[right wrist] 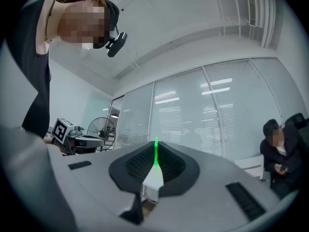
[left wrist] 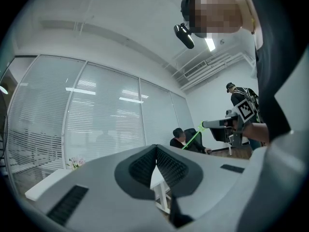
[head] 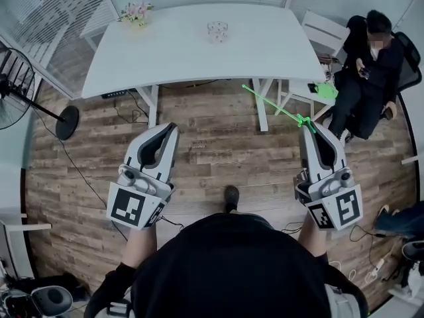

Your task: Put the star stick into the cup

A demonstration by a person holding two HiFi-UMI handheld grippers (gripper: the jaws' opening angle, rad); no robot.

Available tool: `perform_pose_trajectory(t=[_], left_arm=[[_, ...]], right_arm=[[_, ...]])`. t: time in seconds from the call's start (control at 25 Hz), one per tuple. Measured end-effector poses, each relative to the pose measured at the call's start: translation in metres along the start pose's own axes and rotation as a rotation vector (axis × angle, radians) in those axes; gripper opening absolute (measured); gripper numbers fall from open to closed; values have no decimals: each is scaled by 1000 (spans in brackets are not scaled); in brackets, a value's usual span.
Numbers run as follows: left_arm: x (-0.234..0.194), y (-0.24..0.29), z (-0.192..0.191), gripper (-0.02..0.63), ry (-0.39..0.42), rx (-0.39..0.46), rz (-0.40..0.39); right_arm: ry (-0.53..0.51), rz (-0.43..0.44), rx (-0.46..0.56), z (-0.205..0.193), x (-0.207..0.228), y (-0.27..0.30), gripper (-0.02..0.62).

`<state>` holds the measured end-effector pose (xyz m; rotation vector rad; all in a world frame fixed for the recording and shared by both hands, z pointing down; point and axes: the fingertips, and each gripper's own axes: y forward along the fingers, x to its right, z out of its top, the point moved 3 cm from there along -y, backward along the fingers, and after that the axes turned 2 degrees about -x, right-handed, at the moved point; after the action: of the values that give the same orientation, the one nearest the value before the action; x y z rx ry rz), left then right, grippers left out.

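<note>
The thin green star stick (head: 275, 105) slants up and to the left from my right gripper (head: 309, 126), which is shut on its lower end. In the right gripper view the stick (right wrist: 156, 151) stands between the closed pads. The glass cup (head: 217, 31) stands on the white table (head: 179, 58), well ahead of both grippers. My left gripper (head: 173, 129) is held over the wooden floor, shut with nothing in it. The left gripper view shows its jaws meeting (left wrist: 156, 149) and, off to the right, the right gripper (left wrist: 227, 123) with the stick (left wrist: 193, 138).
A small bunch of flowers (head: 136, 12) sits at the table's far left corner. A person sits in a chair (head: 368, 71) at the right, beside a stool carrying a green item (head: 326, 90). A floor fan (head: 16, 78) stands at the left. Cables lie on the floor.
</note>
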<state>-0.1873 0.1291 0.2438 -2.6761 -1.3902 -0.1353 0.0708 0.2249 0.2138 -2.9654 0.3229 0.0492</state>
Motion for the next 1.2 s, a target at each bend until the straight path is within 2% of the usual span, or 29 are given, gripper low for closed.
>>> perform_pose_trajectory(t=[0.44, 0.56, 1.2], left_arm=[[-6, 64, -9, 11, 11, -13, 37], [-6, 76, -7, 11, -9, 10, 31], [-17, 87, -3, 11, -10, 19, -27]], right_arm=[[14, 45, -1, -16, 59, 41, 23], [20, 53, -4, -19, 67, 49, 23], [22, 10, -3, -20, 66, 57, 23]])
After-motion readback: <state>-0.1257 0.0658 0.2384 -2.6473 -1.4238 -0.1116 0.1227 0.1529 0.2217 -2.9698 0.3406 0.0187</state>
